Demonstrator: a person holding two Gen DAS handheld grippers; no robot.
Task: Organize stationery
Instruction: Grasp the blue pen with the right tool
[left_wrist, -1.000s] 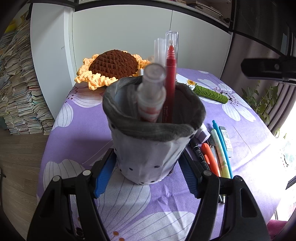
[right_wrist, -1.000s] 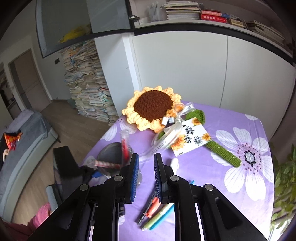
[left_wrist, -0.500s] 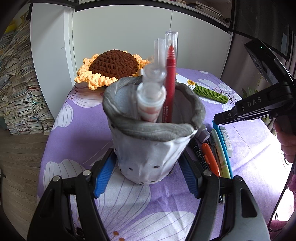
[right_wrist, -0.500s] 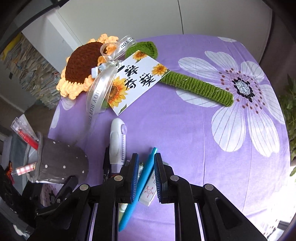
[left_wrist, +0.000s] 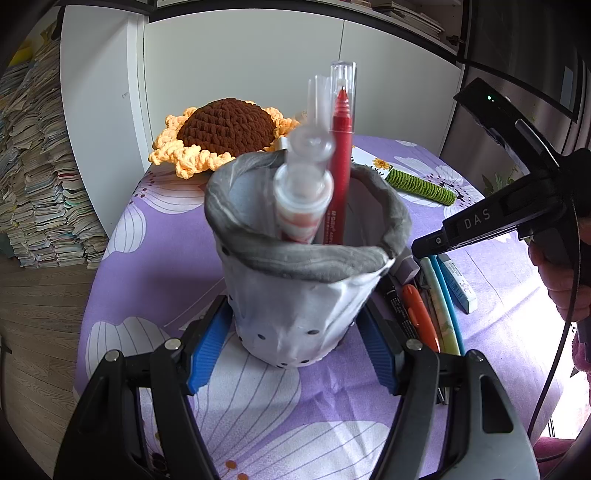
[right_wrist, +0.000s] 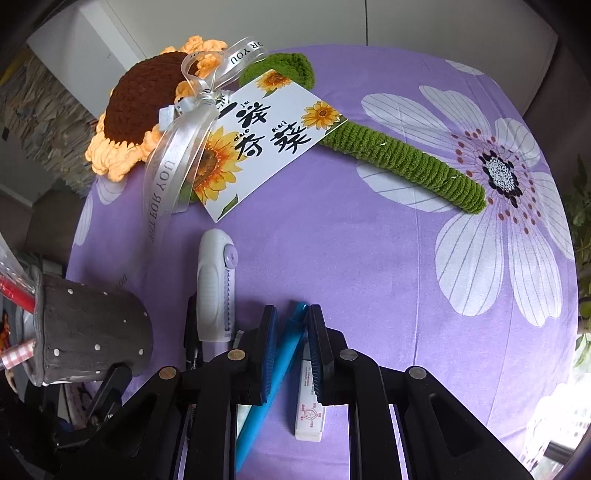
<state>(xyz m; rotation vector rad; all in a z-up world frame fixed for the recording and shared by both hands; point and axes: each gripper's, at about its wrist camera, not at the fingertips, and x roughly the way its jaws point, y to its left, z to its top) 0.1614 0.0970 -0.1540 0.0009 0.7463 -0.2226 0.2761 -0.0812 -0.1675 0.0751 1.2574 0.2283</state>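
Note:
A grey fabric pen holder (left_wrist: 303, 288) stands on the purple cloth; it also shows in the right wrist view (right_wrist: 88, 332). It holds a red marker (left_wrist: 340, 166) and a clear-capped tube (left_wrist: 303, 199). My left gripper (left_wrist: 295, 339) grips the holder's base between its blue pads. My right gripper (right_wrist: 291, 332) is low over the table, its narrowly open jaws on either side of a blue pen (right_wrist: 273, 376). Beside it lie a white eraser (right_wrist: 308, 402), a white-lilac correction tape (right_wrist: 216, 288), an orange pen (left_wrist: 421, 314) and a black pen (left_wrist: 395, 299).
A crocheted sunflower (right_wrist: 147, 107) with a green stem (right_wrist: 402, 162), ribbon and gift card (right_wrist: 266, 140) lies at the back of the table. The table's edge is close on the left, with stacked books (left_wrist: 37, 177) beyond. A plant stands at the right.
My right gripper has dropped from high above the table to the pens, and its jaws now flank the blue pen. My left gripper and the holder have stayed still.

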